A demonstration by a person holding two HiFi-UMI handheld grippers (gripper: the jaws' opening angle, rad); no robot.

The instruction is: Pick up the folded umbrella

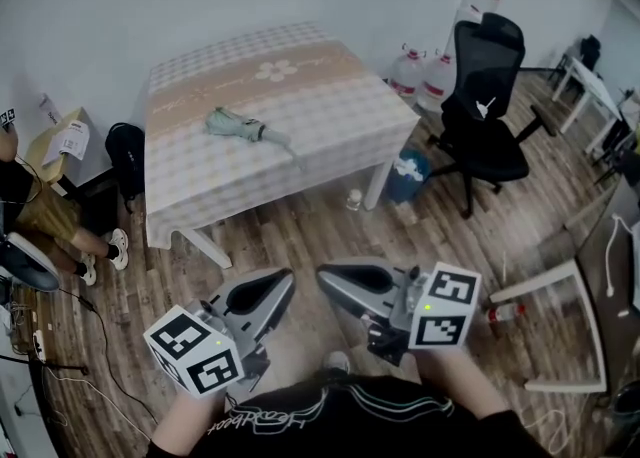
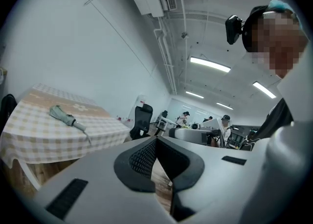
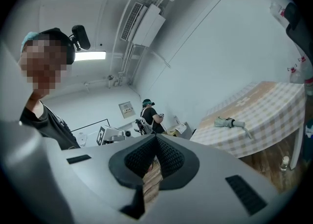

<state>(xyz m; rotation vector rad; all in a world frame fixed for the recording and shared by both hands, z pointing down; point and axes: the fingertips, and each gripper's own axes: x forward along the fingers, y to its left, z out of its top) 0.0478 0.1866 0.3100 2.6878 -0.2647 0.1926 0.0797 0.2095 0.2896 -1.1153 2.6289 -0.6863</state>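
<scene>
just one folded umbrella (image 1: 240, 126), one table (image 1: 335, 96), left tool (image 1: 285, 284), right tool (image 1: 328, 278)

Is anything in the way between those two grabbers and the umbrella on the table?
Nothing visible. The folded umbrella lies alone on the checked table; between it and the left gripper and right gripper, both shut, there is only wooden floor. The office chair stands off to the side.
</scene>
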